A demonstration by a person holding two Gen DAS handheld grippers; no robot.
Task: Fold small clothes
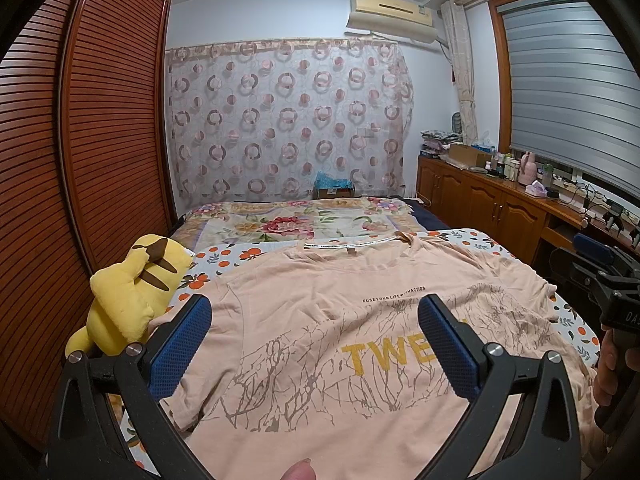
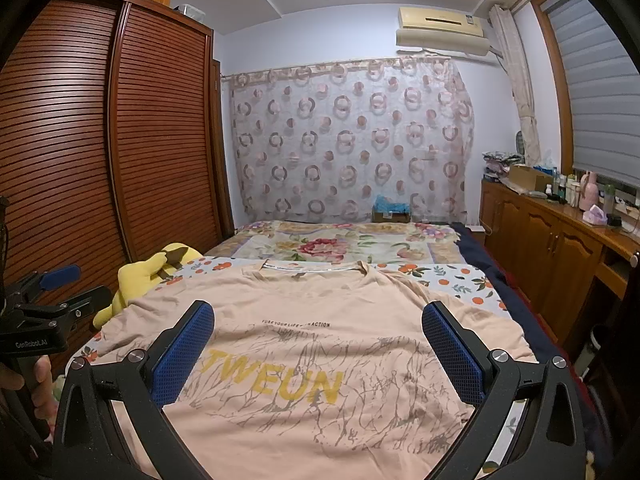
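Observation:
A pale pink T-shirt [image 1: 320, 320] [image 2: 320, 312] with yellow "TWEUN" lettering lies spread flat, front up, on the bed, collar at the far end. My left gripper [image 1: 314, 320] hovers open above the shirt's left half, nothing between its blue pads. My right gripper [image 2: 318, 326] hovers open above the middle and right half, also holding nothing. In the left wrist view the right gripper's body shows at the right edge, held by a hand [image 1: 606, 364]. The left gripper's body sits at the left edge of the right wrist view, with a hand [image 2: 40, 380] on its handle.
A yellow plush toy [image 1: 128, 300] [image 2: 148, 276] lies at the shirt's left sleeve, against the slatted wooden wardrobe [image 1: 100, 140]. A floral blanket [image 1: 296, 220] covers the far bed. A wooden cabinet [image 1: 492, 204] with bottles and boxes runs along the right, under the window.

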